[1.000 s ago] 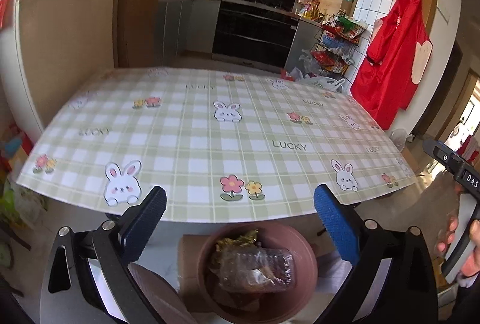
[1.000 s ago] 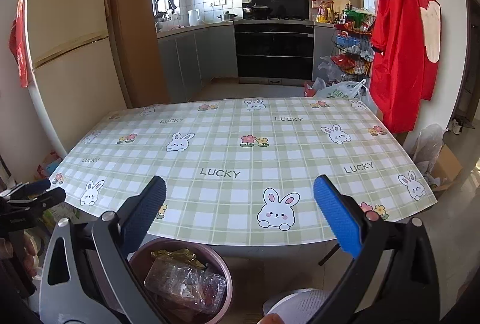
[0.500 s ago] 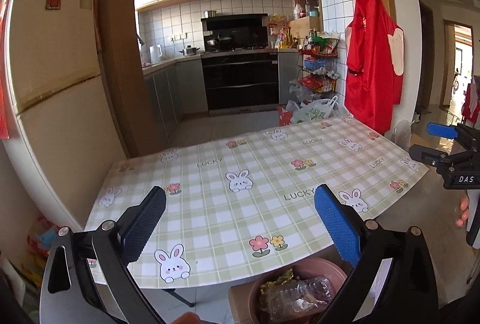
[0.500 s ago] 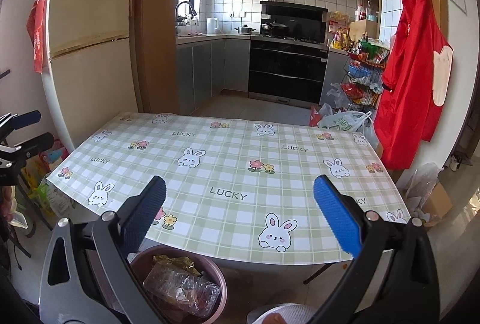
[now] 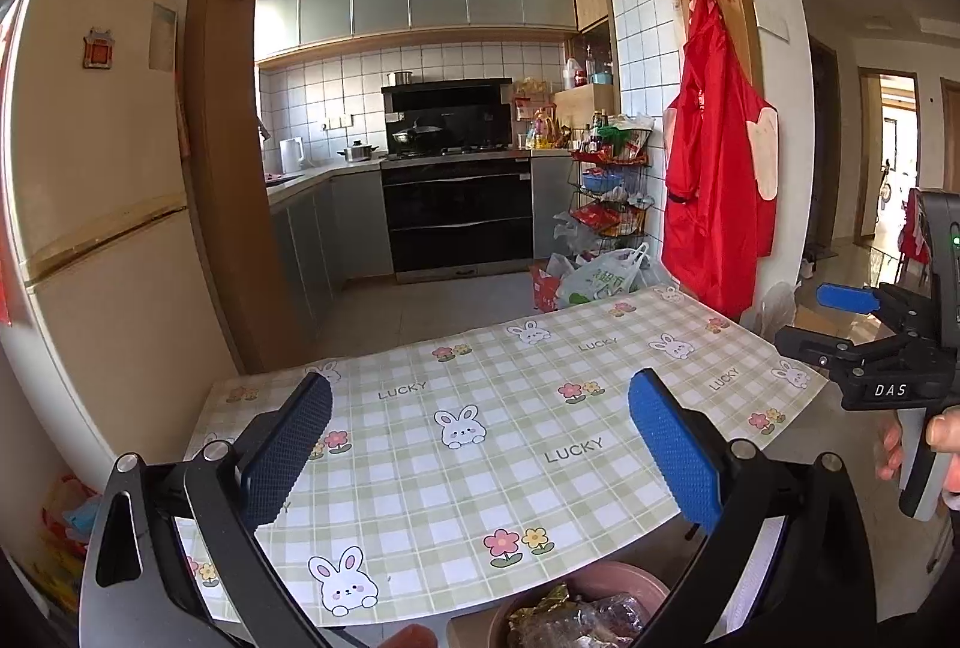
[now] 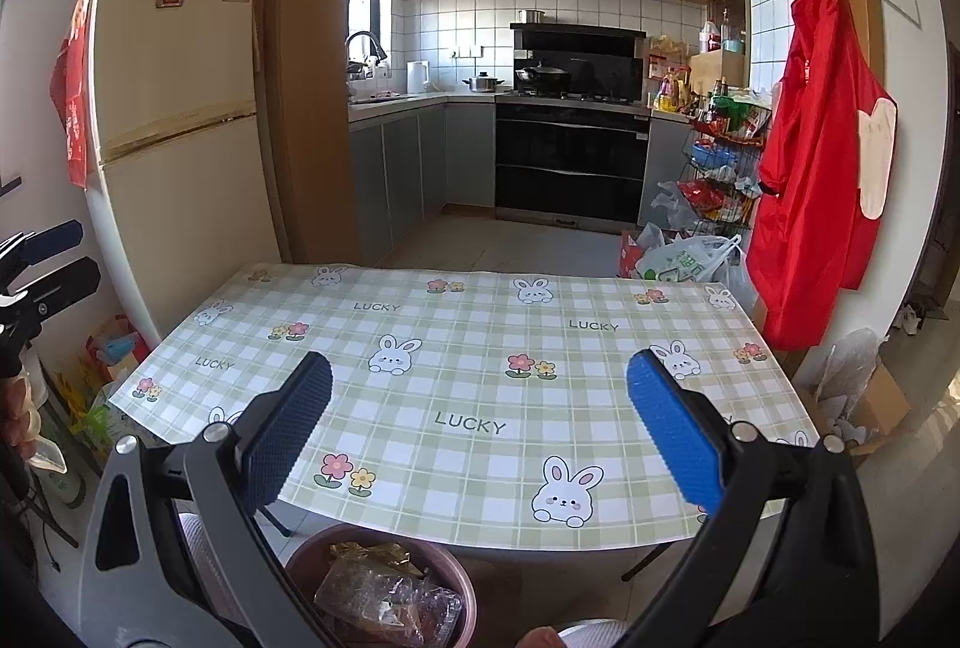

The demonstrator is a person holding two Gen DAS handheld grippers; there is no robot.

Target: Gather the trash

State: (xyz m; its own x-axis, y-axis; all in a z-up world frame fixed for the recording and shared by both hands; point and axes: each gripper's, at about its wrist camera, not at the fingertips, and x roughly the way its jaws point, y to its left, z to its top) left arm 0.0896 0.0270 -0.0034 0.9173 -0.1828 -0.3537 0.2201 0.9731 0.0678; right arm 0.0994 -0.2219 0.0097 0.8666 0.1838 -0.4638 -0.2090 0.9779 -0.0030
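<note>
Your left gripper and right gripper both hang jaws-wide and empty over the checked tablecloth, wrappers in the pink bin below.

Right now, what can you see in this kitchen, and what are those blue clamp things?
Table: one, green check cloth with rabbits, centre.
Bin: one, pinkish-brown, on the floor at the table's near edge.
Wrappers: several, clear and gold, inside the bin.
Fridge: one, cream, left.
Stove: one, black, back wall.
Apron: one, red, hanging right.
Wire rack: one, black, beside the apron.
Plastic bag: one, white, on the floor behind the table.
Left gripper: blue jaws open, holding nothing.
Right gripper: blue jaws open, holding nothing.
</note>
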